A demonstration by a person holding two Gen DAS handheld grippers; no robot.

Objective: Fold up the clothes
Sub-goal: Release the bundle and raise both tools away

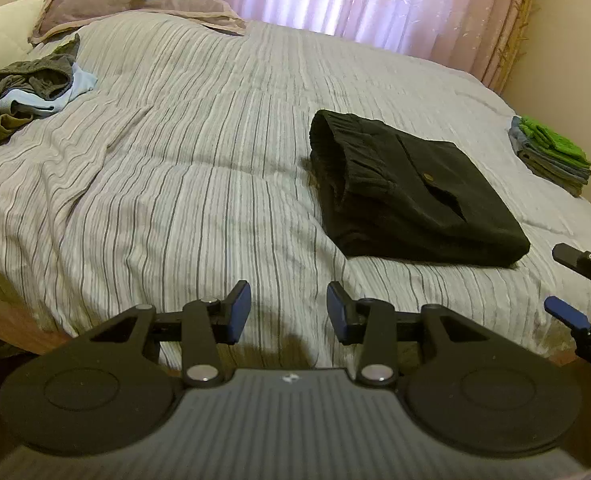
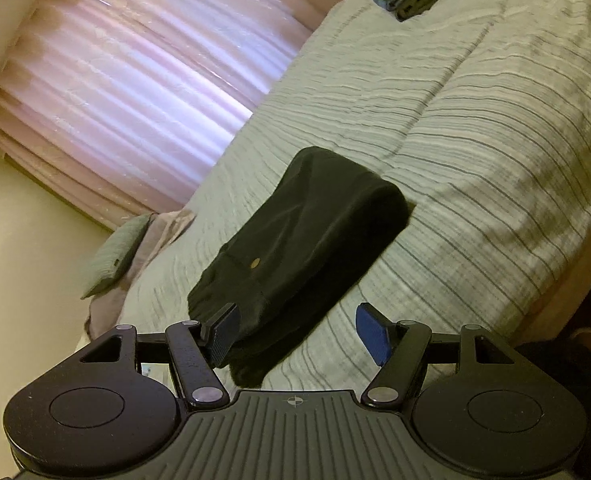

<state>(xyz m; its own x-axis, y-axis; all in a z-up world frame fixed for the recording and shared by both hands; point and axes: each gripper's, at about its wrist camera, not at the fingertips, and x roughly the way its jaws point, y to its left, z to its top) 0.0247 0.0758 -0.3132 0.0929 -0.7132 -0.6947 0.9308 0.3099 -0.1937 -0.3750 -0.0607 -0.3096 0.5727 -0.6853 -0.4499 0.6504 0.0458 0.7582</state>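
A folded black trouser bundle (image 1: pixel 411 192) with a ribbed elastic waistband and a brass-buttoned pocket lies flat on the ridged, grey-striped quilted bedspread (image 1: pixel 175 168), at two o'clock from the left gripper (image 1: pixel 288 312). Its blue-padded fingers (image 1: pixel 239 312) are released, empty, above the bed edge. The right gripper (image 2: pixel 299 332) tilts sideways, fingers spread beside the bundle's near corner, gripping nothing.
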